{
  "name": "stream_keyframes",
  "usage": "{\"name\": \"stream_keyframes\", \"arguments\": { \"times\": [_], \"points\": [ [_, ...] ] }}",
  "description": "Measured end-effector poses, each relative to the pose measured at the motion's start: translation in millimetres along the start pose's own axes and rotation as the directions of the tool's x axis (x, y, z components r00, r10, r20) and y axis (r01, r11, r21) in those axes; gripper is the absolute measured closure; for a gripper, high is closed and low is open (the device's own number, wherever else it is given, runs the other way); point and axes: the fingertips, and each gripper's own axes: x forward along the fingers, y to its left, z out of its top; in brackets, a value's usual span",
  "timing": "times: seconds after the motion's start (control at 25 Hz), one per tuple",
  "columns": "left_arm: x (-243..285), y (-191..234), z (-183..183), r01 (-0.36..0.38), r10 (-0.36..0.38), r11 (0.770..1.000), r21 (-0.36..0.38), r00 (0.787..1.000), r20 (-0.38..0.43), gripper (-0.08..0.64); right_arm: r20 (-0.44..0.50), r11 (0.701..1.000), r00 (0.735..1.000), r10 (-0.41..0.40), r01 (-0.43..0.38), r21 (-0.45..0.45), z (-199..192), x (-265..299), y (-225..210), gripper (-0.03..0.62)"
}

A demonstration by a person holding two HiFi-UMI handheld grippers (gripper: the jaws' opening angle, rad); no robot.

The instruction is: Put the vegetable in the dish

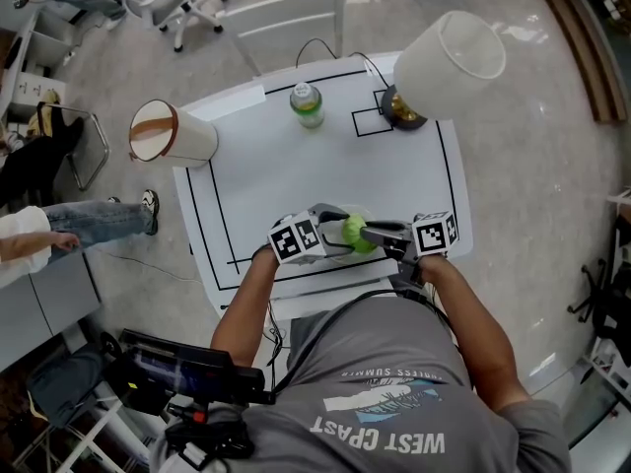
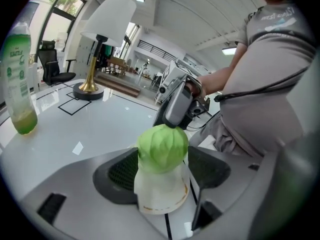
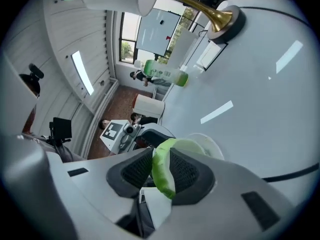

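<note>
Worktop: a white worktop (image 1: pixel 296 166) with black lines marked on it; the person stood at its near edge in a grey T-shirt (image 1: pixel 394 392).
Cabbage: a small round green cabbage (image 2: pixel 162 148) was near the front edge of the worktop, between the two tools and at the far part of the dish. Whether its weight rested on the dish or hung just above it could not be told.
Dish: a small pale dish (image 2: pixel 162 199) with a thin gold line near its rim lay directly under the cabbage.
Left hand-held gripper: the left hand-held gripper (image 2: pixel 161 166) had its jaws set wide, one on each side of the dish, and the pads (image 2: pixel 120 171) met the dish's edges, so it was clamped on the dish.
Right hand-held gripper: the right hand-held gripper (image 3: pixel 161 164) came in from the opposite side with its jaws narrow. A green edge of the cabbage filled the gap between its pads (image 3: pixel 137 169), so it gripped the cabbage.
Bottle: a plastic bottle (image 1: pixel 307 105) with a green label stood upright at the far side of the worktop, well apart from the dish.
Table lamp: a table lamp (image 1: pixel 449 62) with a white shade and a brass base stood at the far right corner, inside a black-outlined square.
Second lampshade: a white shade with a brown band (image 1: pixel 170 133) showed beside the worktop's left edge.
</note>
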Motion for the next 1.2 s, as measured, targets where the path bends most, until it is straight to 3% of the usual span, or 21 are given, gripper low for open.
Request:
{"name": "stream_keyframes", "arguments": {
  "times": [0.2, 0.52, 0.64, 0.76, 0.88, 1.04, 1.2],
  "points": [
    [2, -4, -1, 0.011, -0.011, 1.000, -0.010, 1.000, 0.010, 0.245, 0.066, 0.999, 0.997, -0.040, 0.041, -0.015, 14, -17, -13, 0.483],
    [6, 5, 5, -0.037, 0.038, 0.999, -0.026, 0.998, 0.041, 0.245, 0.161, 0.998, 0.985, -0.069, 0.067, 0.018, 40, -28, -31, 0.485],
    [3, 10, 3, -0.063, 0.065, 0.997, -0.040, 0.996, 0.060, 0.245, 0.141, 0.996, 0.986, -0.090, 0.090, 0.011, 35, -21, -34, 0.485],
    [1, 6, 0, -0.064, 0.072, 0.995, -0.071, 0.989, 0.128, 0.242, 0.109, 0.994, 0.988, -0.113, 0.114, -0.001, 23, -12, -38, 0.485],
    [-5, 4, -2, -0.092, 0.115, 0.989, -0.115, 0.970, 0.212, 0.242, 0.086, 0.990, 0.987, -0.137, 0.140, -0.033, 16, -3, -40, 0.485],
    [-26, 15, 6, -0.144, 0.202, 0.971, -0.190, 0.920, 0.335, 0.242, 0.082, 0.984, 0.985, -0.153, 0.159, -0.075, 14, 6, -39, 0.483],
    [-45, 19, 12, -0.196, 0.263, 0.958, -0.209, 0.890, 0.371, 0.242, 0.107, 0.976, 0.978, -0.179, 0.190, -0.105, 18, 7, -38, 0.483]
  ]
}}
